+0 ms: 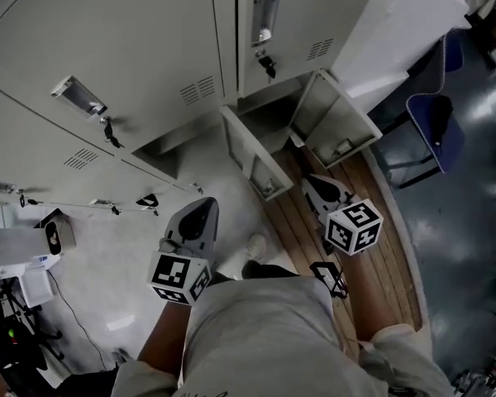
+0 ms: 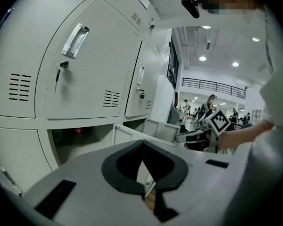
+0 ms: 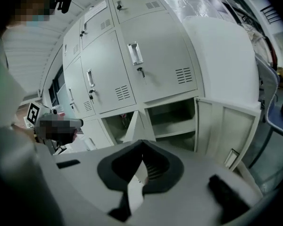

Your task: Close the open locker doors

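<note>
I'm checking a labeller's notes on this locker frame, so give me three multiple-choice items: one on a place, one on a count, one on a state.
1. In which row are the open locker doors?
A. top row
B. bottom row
C. middle row

2. How many locker doors stand open?
A. one
B. two
C. four

3. What state are the left gripper and the right gripper in?
A. both shut, holding nothing
B. left shut on a door handle
C. both wide open

Answers:
1. B: the open compartments sit below the closed doors, in the lowest row.
2. B: the head view shows just two doors swung out, side by side.
3. A: in each gripper view the jaw tips meet with nothing between them.
</note>
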`<action>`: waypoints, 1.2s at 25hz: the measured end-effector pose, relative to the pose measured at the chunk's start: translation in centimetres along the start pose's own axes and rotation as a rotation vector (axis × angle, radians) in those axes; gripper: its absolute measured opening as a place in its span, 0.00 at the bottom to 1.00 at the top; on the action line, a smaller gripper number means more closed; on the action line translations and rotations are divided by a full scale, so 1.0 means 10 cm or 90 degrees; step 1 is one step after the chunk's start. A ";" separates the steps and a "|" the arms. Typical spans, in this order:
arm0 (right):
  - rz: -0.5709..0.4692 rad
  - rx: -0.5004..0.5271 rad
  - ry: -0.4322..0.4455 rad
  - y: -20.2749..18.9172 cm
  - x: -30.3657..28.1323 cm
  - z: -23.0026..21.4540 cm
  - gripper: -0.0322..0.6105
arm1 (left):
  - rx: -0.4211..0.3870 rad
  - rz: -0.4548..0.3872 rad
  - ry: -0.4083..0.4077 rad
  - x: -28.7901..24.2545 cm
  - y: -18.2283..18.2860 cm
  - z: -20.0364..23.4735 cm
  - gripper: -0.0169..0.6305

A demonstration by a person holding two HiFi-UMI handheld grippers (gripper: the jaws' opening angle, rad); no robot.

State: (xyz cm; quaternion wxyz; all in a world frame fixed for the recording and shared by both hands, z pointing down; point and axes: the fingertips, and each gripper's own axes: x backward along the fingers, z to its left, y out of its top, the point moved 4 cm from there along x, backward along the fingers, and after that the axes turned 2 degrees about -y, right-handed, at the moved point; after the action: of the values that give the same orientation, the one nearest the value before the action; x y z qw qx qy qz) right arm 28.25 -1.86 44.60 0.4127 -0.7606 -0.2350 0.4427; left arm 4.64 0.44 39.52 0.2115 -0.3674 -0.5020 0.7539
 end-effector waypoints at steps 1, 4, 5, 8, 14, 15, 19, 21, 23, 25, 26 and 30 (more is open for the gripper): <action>0.004 -0.002 0.003 -0.02 -0.02 -0.04 0.09 | -0.001 0.001 0.002 -0.02 0.00 -0.02 0.05; 0.011 -0.012 0.014 -0.07 -0.07 -0.12 0.09 | 0.000 0.004 0.013 -0.03 -0.01 -0.05 0.05; 0.014 -0.014 0.019 -0.08 -0.10 -0.13 0.09 | 0.002 0.005 0.019 -0.03 -0.01 -0.05 0.05; 0.024 -0.013 0.036 -0.10 -0.18 -0.15 0.09 | 0.005 0.006 0.038 0.00 -0.01 -0.03 0.05; 0.047 -0.005 0.063 -0.16 -0.33 -0.12 0.09 | 0.015 0.013 0.065 0.08 -0.06 0.04 0.05; 0.048 -0.003 0.067 -0.16 -0.33 -0.11 0.09 | 0.015 0.012 0.068 0.08 -0.05 0.05 0.05; 0.057 -0.001 0.076 -0.18 -0.37 -0.10 0.09 | 0.014 0.013 0.069 0.08 -0.04 0.05 0.05; 0.060 0.000 0.079 -0.20 -0.38 -0.09 0.09 | 0.012 0.015 0.067 0.07 -0.04 0.04 0.05; 0.060 -0.001 0.080 -0.20 -0.38 -0.08 0.09 | 0.011 0.016 0.066 0.08 -0.05 0.03 0.05; 0.061 -0.003 0.083 -0.20 -0.39 -0.05 0.09 | 0.012 0.017 0.066 0.10 -0.05 0.04 0.05; 0.062 -0.003 0.085 -0.21 -0.40 -0.03 0.09 | 0.012 0.018 0.066 0.11 -0.05 0.06 0.05; 0.069 -0.004 0.096 -0.25 -0.43 0.07 0.09 | 0.011 0.024 0.061 0.11 -0.08 0.10 0.05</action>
State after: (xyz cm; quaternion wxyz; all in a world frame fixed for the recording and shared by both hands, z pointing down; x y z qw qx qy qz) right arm 25.56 -3.31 48.60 0.4026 -0.8046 -0.1630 0.4050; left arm 3.18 0.92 40.11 0.2238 -0.4106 -0.4777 0.7437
